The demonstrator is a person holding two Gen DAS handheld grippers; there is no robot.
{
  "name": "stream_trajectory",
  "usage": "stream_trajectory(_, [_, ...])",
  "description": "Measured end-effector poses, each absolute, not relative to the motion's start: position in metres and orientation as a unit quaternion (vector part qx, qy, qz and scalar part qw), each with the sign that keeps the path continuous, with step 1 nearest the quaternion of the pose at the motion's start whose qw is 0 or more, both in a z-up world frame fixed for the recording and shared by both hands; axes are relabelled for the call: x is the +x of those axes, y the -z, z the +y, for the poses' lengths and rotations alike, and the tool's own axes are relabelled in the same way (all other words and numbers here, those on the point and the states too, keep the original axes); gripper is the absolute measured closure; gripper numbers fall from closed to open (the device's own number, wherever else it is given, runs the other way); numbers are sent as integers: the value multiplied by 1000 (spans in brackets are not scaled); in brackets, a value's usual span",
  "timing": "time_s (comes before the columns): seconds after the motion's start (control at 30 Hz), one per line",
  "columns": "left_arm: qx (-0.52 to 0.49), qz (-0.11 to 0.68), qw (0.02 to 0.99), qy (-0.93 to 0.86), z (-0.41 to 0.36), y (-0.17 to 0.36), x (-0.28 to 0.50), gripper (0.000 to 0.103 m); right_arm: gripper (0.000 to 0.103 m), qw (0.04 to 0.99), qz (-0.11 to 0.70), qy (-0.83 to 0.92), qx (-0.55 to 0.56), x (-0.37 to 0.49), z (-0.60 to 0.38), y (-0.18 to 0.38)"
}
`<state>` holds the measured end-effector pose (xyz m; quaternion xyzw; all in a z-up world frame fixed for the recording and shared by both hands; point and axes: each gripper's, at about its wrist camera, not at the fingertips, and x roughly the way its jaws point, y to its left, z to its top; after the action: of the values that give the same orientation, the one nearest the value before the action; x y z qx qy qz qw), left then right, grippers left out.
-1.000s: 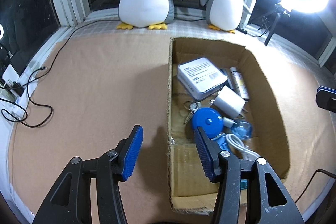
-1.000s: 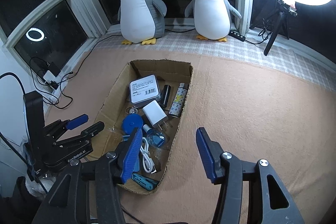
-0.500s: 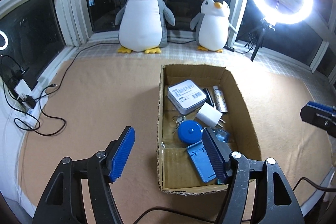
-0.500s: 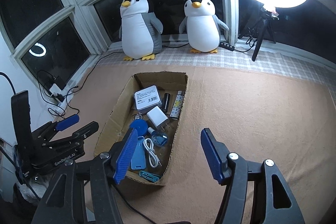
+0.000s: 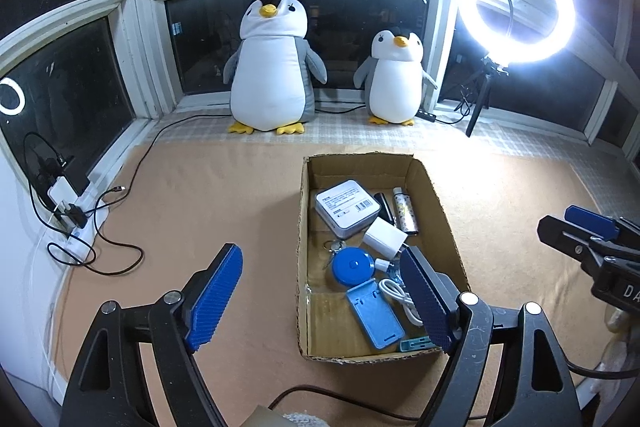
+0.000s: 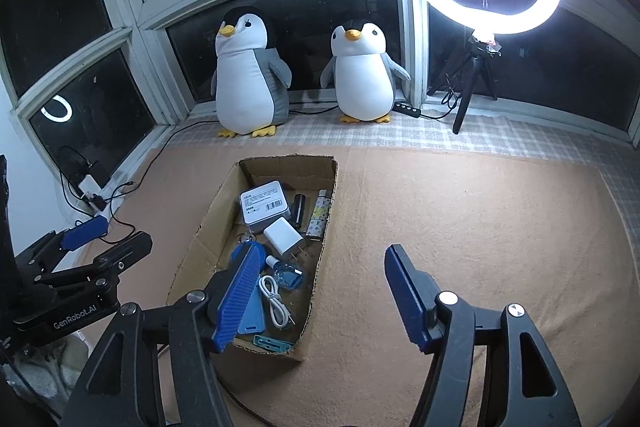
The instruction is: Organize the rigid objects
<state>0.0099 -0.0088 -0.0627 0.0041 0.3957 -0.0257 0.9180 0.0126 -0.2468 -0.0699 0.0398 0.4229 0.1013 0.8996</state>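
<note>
Two grippers, left (image 5: 322, 301) and right (image 6: 326, 301), each spread wide with ribbed blue pads, holding and touching nothing, above a tan fabric mat (image 5: 224, 195). One open cardboard box (image 5: 440, 203) between them holds one white tin (image 5: 347, 203), one white charger (image 5: 386, 239), one round blue tape measure (image 5: 351, 266), one blue stand (image 5: 374, 313) and one coiled white cable (image 5: 398, 295). Two plush penguins (image 5: 274, 67) stand on the sill beside one ring light (image 5: 516, 3).

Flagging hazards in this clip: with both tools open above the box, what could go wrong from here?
1. The box is crowded: the charger lies against the tin, so picking one may nudge the other.
2. The coiled cable beside the blue stand could snag and lift with it.
3. Both the left tool and right tool hang empty; reaching in together, they might collide.
</note>
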Motion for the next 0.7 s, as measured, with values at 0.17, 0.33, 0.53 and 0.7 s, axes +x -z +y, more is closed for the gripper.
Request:
stream_trajectory(0.17, [4,397,918,24,-10,62,7,19,41,901,420,-98,40,11,-247,71])
stream_trajectory(0.33, [5,395,918,24,-11,61,6,18,41,904,416,-95,36,8,-247,68])
stream_trajectory(0.53, [4,393,919,24,-12,60,6,18,41,904,416,-95,36,9,-248,69])
stream_trajectory(0.7, [3,393,919,23,-11,59,6,18,40,903,417,-93,37,9,-249,69])
